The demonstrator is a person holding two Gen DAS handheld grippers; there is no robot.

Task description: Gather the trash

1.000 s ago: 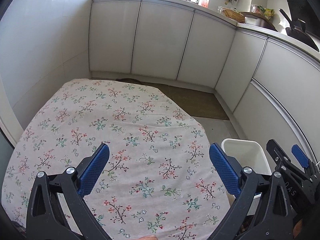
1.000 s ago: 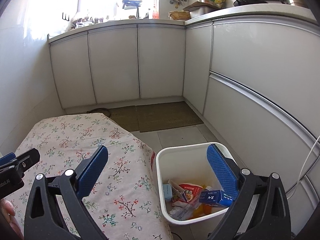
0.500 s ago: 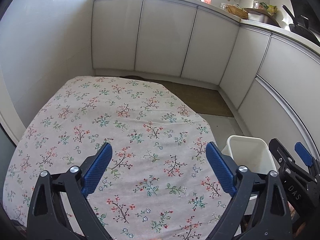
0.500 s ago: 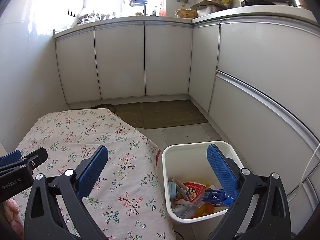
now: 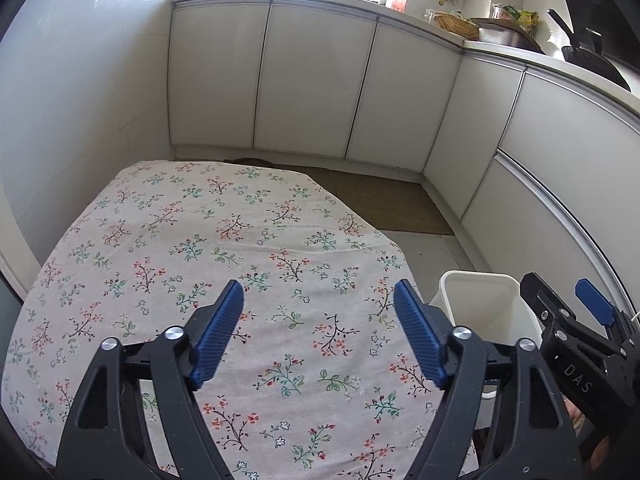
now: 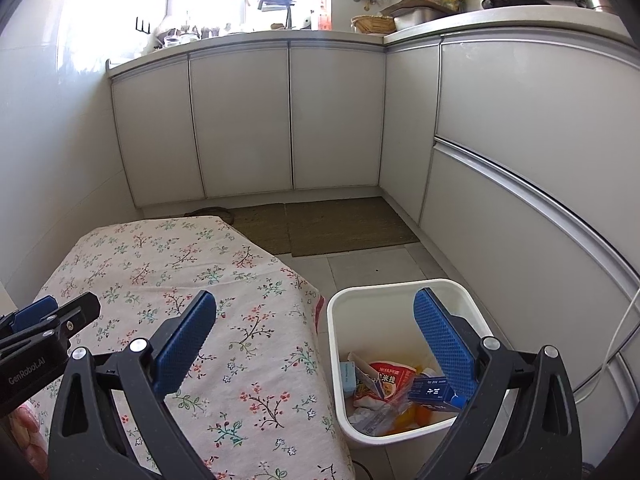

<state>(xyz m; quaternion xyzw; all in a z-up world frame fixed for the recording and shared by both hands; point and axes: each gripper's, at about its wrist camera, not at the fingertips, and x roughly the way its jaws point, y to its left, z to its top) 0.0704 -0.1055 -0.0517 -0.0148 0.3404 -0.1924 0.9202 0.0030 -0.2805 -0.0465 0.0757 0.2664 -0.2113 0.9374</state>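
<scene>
Both grippers are hovering over the table (image 5: 192,240), which is carrying nothing but its flowered cloth, so the gathering step is looking finished or between rounds. The left gripper (image 5: 318,334) is hanging above the near middle of the table with its jaws closing slowly on nothing; no thing is lying between its pads. The right gripper (image 6: 316,340) is standing spread wide and empty, one finger over the table's right edge and the other over the bin (image 6: 340,344). The bin is sitting on the floor just beside that right edge, and the trash (image 6: 384,384) is lying in its bottom: a red-and-white wrapper, a small blue box, a pale carton and some clear plastic. As I am reading it, nothing is left on the table to pick up. The next move is probably calling for a look around the floor and the hidden near edge for stray pieces.
</scene>
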